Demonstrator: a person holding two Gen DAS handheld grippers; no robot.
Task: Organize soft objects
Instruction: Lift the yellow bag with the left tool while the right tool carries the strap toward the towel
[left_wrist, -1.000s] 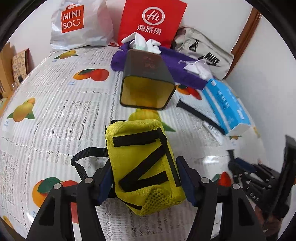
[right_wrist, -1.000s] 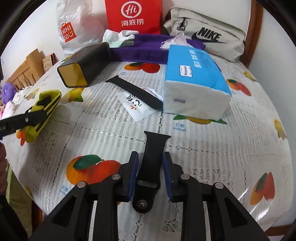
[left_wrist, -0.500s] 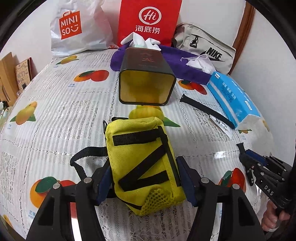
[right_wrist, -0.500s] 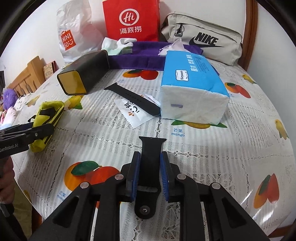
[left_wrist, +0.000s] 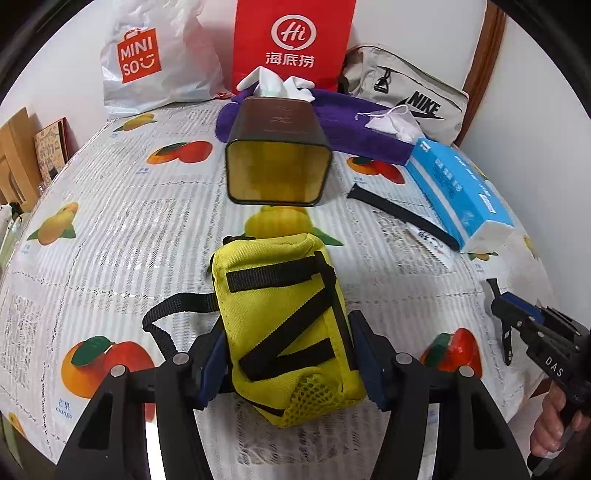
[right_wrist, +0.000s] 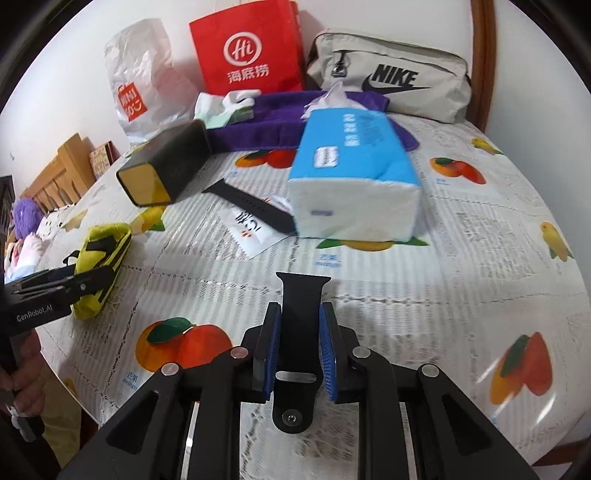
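Fruit-print tablecloth (left_wrist: 110, 229) carries clutter. Left gripper (left_wrist: 288, 354), jaws just closing, clamps the yellow pouch (left_wrist: 284, 314) nearest the camera. Right gripper (right_wrist: 295, 343) pinches a black strap (right_wrist: 299, 314). Farther off, the open tin (left_wrist: 277, 173) lies tipped; the pouch's loose loop may snag.

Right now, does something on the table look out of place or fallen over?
Yes. The black box lies tipped on its side, open yellow mouth facing the yellow pouch. White tissues lie loose on the purple cloth.
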